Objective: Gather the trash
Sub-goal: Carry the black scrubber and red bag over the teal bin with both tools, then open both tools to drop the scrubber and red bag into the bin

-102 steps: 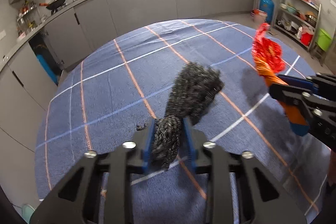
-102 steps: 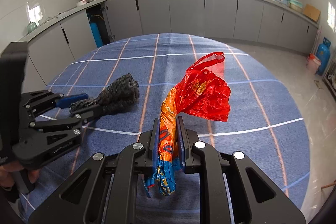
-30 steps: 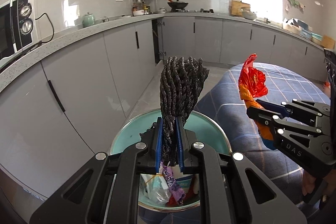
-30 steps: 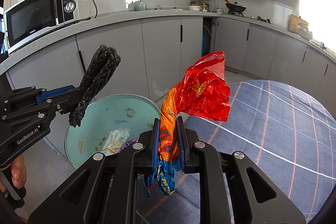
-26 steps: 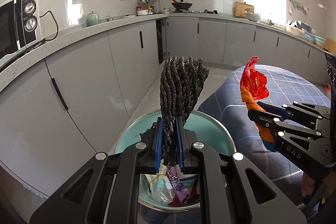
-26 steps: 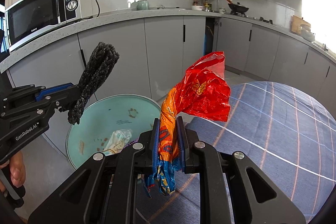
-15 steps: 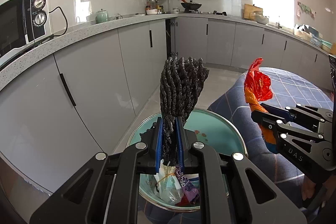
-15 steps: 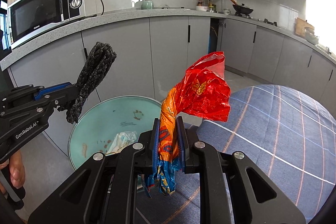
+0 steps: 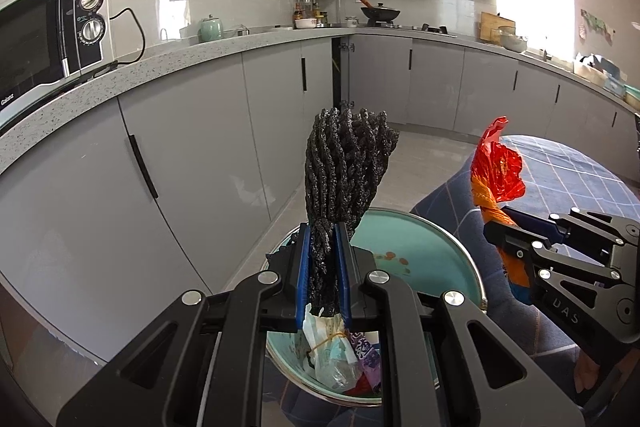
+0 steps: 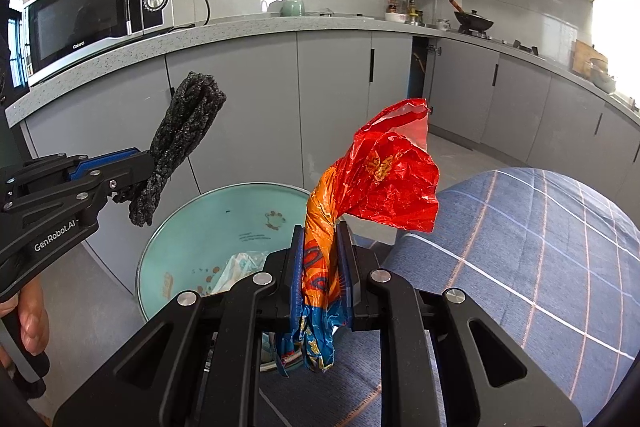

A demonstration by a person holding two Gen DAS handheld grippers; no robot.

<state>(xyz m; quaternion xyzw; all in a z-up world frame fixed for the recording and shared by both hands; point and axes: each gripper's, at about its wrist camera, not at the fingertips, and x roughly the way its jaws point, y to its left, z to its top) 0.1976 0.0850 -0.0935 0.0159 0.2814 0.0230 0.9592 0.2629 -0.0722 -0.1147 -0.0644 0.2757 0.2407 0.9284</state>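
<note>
Left tongs (image 9: 323, 269) are clamped tight on a black knitted bundle (image 9: 344, 179), right tongs (image 10: 322, 267) squeezing a crumpled red-orange snack bag (image 10: 380, 175), both held up over a teal trash bin (image 10: 208, 227) with wrappers already inside, blue checked bench (image 10: 540, 251) just beside it, grey cabinets (image 9: 200, 155) behind

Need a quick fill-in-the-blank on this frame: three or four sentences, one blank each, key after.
1. The left gripper is shut on a dark ____ bundle of twisted mesh.
2. The right gripper is shut on a crumpled red and ____ plastic wrapper.
3. The round teal trash bin already holds ____.

Missing words: grey; orange; trash
</note>
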